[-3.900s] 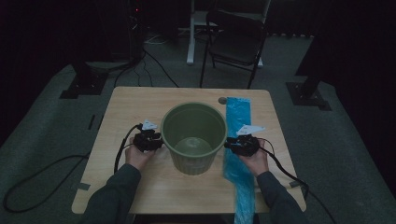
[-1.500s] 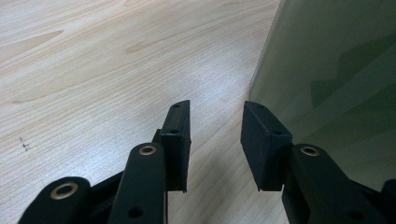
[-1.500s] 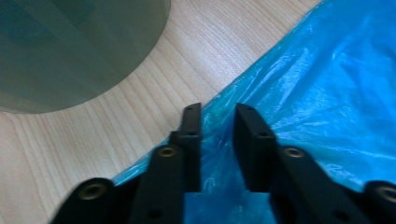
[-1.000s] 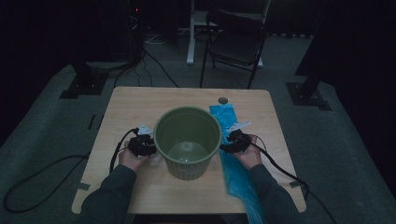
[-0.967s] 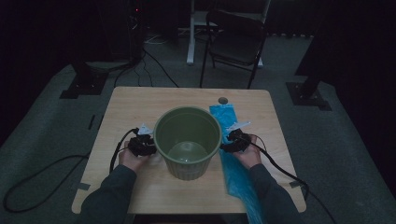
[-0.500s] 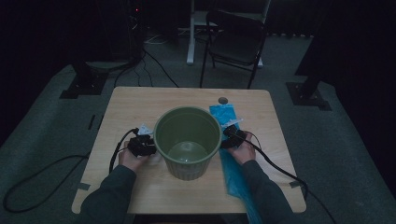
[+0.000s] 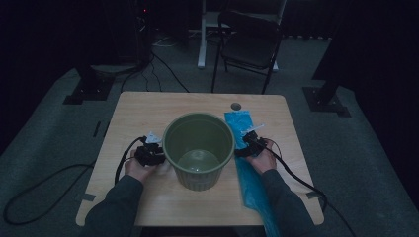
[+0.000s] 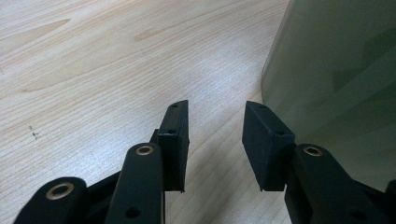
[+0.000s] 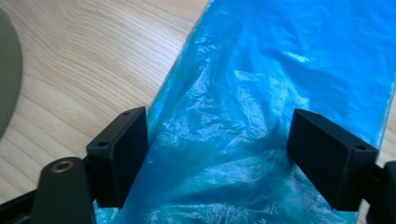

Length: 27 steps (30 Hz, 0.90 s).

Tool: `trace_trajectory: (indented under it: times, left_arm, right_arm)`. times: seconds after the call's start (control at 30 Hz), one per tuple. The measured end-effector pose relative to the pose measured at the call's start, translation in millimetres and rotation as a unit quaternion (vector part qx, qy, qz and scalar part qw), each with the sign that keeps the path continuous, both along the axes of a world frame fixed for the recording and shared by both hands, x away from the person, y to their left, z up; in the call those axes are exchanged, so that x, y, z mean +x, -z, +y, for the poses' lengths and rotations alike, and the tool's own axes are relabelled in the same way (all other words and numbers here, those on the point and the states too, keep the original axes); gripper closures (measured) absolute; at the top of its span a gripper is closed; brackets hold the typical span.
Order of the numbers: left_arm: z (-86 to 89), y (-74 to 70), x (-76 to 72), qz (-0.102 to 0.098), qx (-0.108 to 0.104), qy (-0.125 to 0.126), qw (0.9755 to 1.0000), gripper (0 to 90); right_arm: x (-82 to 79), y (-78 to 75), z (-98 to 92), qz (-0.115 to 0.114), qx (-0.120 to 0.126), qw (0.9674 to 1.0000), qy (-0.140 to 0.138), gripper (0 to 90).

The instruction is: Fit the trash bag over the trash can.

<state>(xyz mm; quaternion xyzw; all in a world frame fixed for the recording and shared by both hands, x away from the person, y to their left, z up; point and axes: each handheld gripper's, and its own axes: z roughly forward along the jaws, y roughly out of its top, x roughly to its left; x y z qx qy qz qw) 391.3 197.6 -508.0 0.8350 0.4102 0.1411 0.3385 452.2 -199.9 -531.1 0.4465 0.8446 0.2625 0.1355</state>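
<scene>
**Beside the green bucket, both grippers are standing open**

On the wooden counter (image 7: 148, 113), the green bucket (image 7: 198, 150) is standing upright between the hands. The left gripper (image 8: 215, 135) is waiting beside its wall, fingers apart and empty. The right gripper (image 9: 217, 154), fingers having just been opening, is spreading them wide over the blue plastic bag (image 9: 261, 93) lying flat right of the bucket.

wooden table (image 7: 143, 108), green bucket (image 7: 198, 148), blue bag (image 7: 249, 182)

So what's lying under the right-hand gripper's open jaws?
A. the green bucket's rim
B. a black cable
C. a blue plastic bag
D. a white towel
C: in the right gripper view, the right gripper has its jaws spread over the crinkled blue plastic bag on the table.
</scene>
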Motion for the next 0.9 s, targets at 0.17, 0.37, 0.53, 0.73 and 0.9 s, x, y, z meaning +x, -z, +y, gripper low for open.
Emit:
trace_trajectory:
  times: [0.17,0.37,0.53,0.73,0.9]
  left_arm:
    - [-0.9,0.9,0.4,0.003,0.0,0.001,1.0,61.5]
    - [-0.7,0.9,0.3,0.003,0.002,0.001,1.0,61.4]
    - [-1.1,1.6,0.7,0.004,0.003,0.003,1.0,61.4]
    - [-1.5,2.2,1.3,0.005,0.004,0.003,1.0,61.4]
    - [-1.0,2.1,1.4,0.007,0.003,0.003,1.0,61.4]
  right_arm:
    - [-1.3,-1.3,-6.5,0.007,-0.003,1.0,0.002,22.9]
    - [-2.1,-6.0,-12.7,0.014,-0.009,0.9998,0.005,40.3]
    - [-2.9,-7.1,-18.7,0.011,-0.006,0.9999,0.01,53.8]
    - [-2.2,-8.7,-24.7,0.014,-0.004,0.9999,0.005,76.1]
    - [-1.2,-8.2,-31.7,0.017,0.006,0.9997,-0.014,88.5]
